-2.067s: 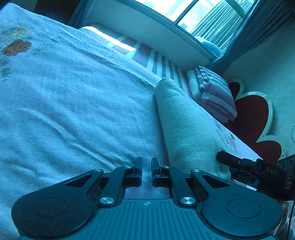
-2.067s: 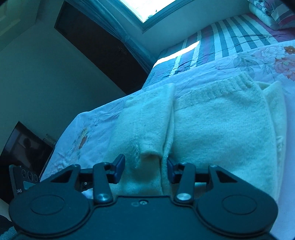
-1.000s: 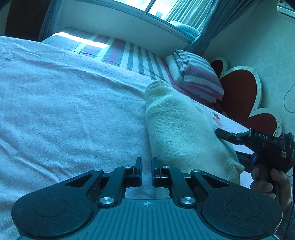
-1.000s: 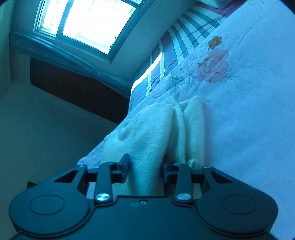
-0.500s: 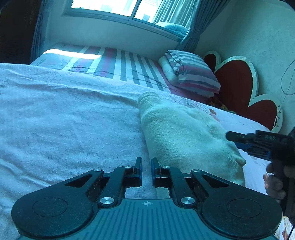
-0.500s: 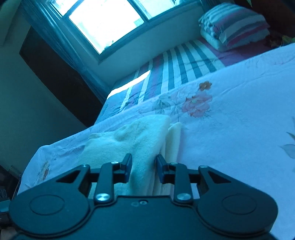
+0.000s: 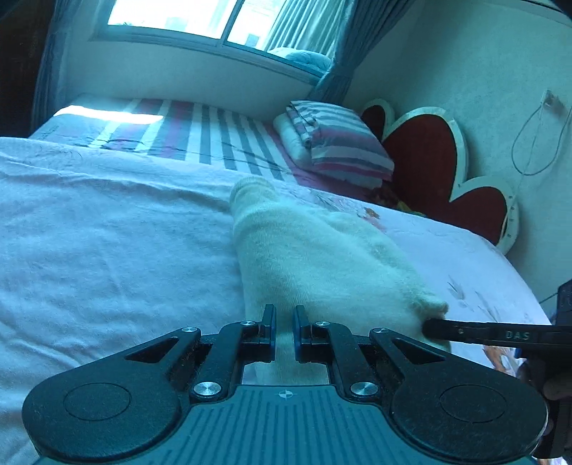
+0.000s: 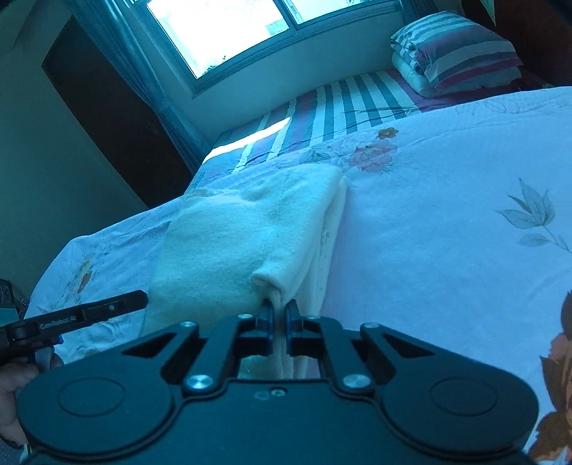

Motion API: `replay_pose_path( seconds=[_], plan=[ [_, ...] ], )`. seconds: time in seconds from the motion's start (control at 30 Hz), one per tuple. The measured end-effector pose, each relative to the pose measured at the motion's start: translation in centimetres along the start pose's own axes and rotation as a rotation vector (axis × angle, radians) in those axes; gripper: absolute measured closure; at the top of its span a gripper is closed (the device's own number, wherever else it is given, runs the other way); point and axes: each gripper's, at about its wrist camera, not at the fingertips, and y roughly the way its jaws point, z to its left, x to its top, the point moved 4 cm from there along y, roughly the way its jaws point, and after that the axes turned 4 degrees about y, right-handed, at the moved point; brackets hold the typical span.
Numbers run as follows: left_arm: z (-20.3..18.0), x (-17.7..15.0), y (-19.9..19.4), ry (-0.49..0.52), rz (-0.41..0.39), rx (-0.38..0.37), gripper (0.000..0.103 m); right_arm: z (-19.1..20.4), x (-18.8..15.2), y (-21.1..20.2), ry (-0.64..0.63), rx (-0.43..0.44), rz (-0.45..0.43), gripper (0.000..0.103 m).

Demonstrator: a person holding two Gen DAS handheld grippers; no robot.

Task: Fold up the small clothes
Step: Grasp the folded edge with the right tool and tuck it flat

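Note:
A small cream knitted garment lies folded in layers on the white floral bedspread. It also shows in the right wrist view. My left gripper is shut on the garment's near edge. My right gripper is shut on the garment's near right corner, where several layers bunch between the jaws. The right gripper's finger shows at the right of the left wrist view. The left gripper's finger shows at the left of the right wrist view.
A folded striped quilt lies at the head of the bed by a red heart-shaped headboard. A striped sheet runs under the window. A dark doorway is at left.
The right gripper's jaws have closed onto the garment's corner. Both grippers have swung level with the bed, and the garment now lies folded narrower and flatter.

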Motion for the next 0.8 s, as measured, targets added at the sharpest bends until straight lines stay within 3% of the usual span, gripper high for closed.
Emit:
replay_pose_path(
  seconds=[0.07, 0.1, 0.17, 0.27, 0.37, 0.47, 0.57, 0.6, 0.8],
  plan=[
    [-0.5, -1.4, 1.1, 0.057, 0.06, 0.065, 0.096, -0.6, -0.8, 1.4, -0.001, -0.027, 0.046, 0.094],
    [-0.5, -1.8, 1.0, 0.061, 0.053, 0.086, 0.096, -0.6, -0.9, 1.5, -0.009, -0.027, 0.033, 0.094],
    [-0.4, -1.8, -0.1, 0.022, 0.023, 0.067, 0.096, -0.4, -0.6, 0.3, -0.003, -0.038, -0.004, 0.079],
    [-0.4, -0.7, -0.9, 0.026, -0.047, 0.065, 0.096, 0.5, 0.3, -1.8, -0.067, -0.051, -0.117, 0.079],
    [-0.5, 1.5, 0.7, 0.015, -0.05, 0.062, 0.096, 1.9, 1.7, -0.6, -0.126, -0.045, -0.125, 0.079],
    [-0.4, 2.6, 3.1, 0.033, -0.007, 0.109, 0.096, 2.4, 2.5, 2.0, -0.191, -0.083, -0.114, 0.074],
    [-0.9, 3.2, 3.8, 0.093, 0.011, 0.176, 0.073, 1.6, 2.6, 4.0, -0.201, -0.143, -0.084, 0.059],
    [-1.1, 3.4, 3.7, 0.104, 0.013, 0.211, 0.057, 1.4, 2.7, 4.1, -0.193, -0.142, -0.076, 0.059],
    [-1.3, 2.9, 0.8, 0.132, -0.005, 0.208, 0.054, 2.1, 2.1, 0.7, -0.184, -0.102, -0.111, 0.061]
  ],
)
